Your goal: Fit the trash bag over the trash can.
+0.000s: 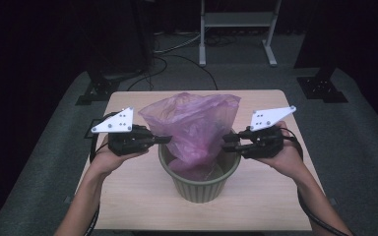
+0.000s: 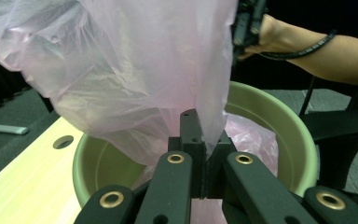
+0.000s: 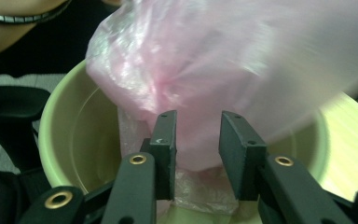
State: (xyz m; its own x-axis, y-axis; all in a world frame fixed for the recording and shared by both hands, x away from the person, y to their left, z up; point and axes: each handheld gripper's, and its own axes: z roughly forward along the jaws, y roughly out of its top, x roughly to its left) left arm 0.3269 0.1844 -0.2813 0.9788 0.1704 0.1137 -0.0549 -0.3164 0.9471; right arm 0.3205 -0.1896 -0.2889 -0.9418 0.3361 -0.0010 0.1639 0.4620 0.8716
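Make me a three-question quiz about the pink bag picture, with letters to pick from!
1. Where does the bottom of the pink bag sit?
A. inside the green bin
B. flat on the table
C. on the floor

2. How many grippers are at the bag?
A. one
B. two
C. three

3. How are the left gripper's jaws?
A. wide open
B. shut on the bag
C. shut on the bin's rim

Answers:
1 A, the bag's lower end drops into the bin.
2 B, the left gripper and the right gripper flank it.
3 B, the plastic is pinched between the closed jaws in the left gripper view.
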